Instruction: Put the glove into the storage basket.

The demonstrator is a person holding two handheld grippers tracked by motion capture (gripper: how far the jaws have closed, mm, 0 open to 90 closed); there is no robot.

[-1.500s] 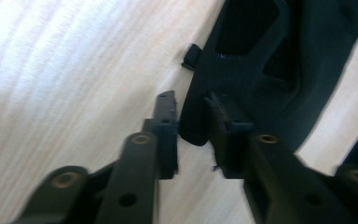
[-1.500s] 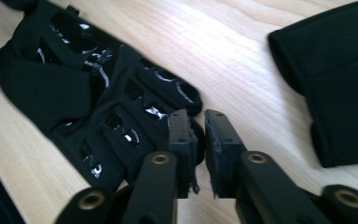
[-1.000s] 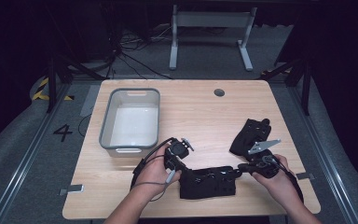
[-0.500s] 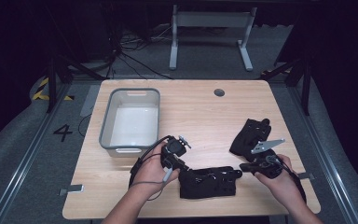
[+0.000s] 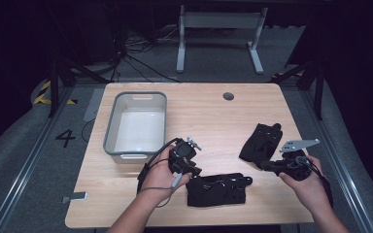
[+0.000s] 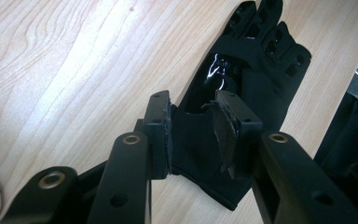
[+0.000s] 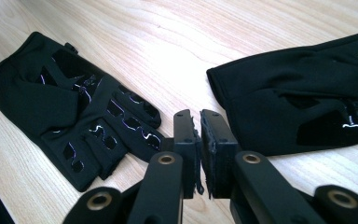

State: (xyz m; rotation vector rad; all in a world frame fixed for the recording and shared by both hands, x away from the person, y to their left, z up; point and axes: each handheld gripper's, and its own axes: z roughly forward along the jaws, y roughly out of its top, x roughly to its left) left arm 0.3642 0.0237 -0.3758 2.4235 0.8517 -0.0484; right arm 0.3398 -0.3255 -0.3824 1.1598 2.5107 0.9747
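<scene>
Two black fingerless gloves lie on the light wooden table (image 5: 209, 116). The near glove (image 5: 217, 189) lies flat close to the near edge, its long axis running left to right, cuff toward the left and finger stubs toward the right. The far glove (image 5: 261, 141) lies at the right, its long axis running near to far and leaning a little, finger end toward the far side. The left gripper (image 5: 190, 167), held in the person's left hand (image 5: 161, 175), sits at the cuff end of the near glove; in the left gripper view its jaws are spread partway and the cuff of that glove (image 6: 242, 88) lies between them, the fingers pointing away from the gripper. The right gripper (image 5: 268, 166), held in the right hand (image 5: 305, 183), hovers between the two gloves; in the right gripper view its jaws are pressed nearly together on nothing, over bare wood. A grey plastic bin (image 5: 137, 124) stands at the table's left, well apart from both gloves.
</scene>
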